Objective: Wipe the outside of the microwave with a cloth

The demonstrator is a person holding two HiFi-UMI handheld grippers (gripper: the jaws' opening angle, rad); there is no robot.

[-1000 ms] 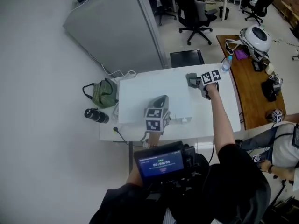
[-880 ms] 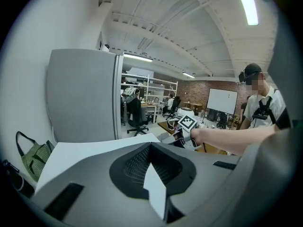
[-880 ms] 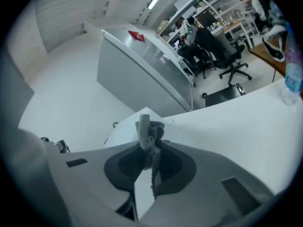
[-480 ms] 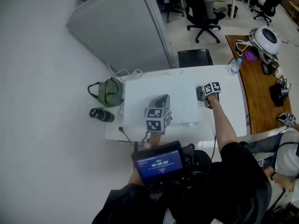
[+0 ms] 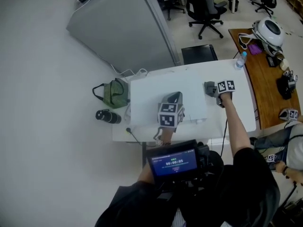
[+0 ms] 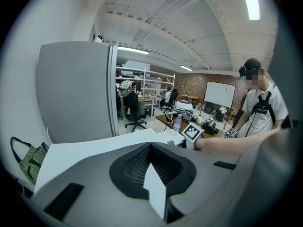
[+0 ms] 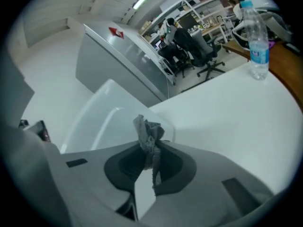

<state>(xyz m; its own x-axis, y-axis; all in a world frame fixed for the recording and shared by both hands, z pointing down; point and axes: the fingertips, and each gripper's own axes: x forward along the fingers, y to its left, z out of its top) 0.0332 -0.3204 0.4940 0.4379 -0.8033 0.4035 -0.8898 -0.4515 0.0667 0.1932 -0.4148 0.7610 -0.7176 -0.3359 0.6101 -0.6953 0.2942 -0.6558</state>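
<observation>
The white microwave (image 5: 151, 96) stands on a white table (image 5: 234, 115). My right gripper (image 5: 214, 89) is at the microwave's right side, shut on a crumpled grey cloth (image 5: 208, 86). In the right gripper view the cloth (image 7: 147, 135) sticks up between the shut jaws of the right gripper (image 7: 149, 151), with the microwave's (image 7: 106, 117) white wall just ahead. My left gripper (image 5: 173, 98) rests over the microwave's top. In its own view the left gripper (image 6: 152, 173) is shut, with nothing between the jaws.
A water bottle (image 5: 242, 59) stands at the table's far right corner. On the floor to the left are a green bag (image 5: 115, 92) and a black flask (image 5: 108, 116). A grey cabinet (image 5: 123, 27) stands behind, a brown desk (image 5: 265, 74) to the right, a person (image 6: 258, 103) beside it.
The right gripper with the cloth has come nearer along the microwave's right side. The left gripper has stayed on top. The head view has shifted.
</observation>
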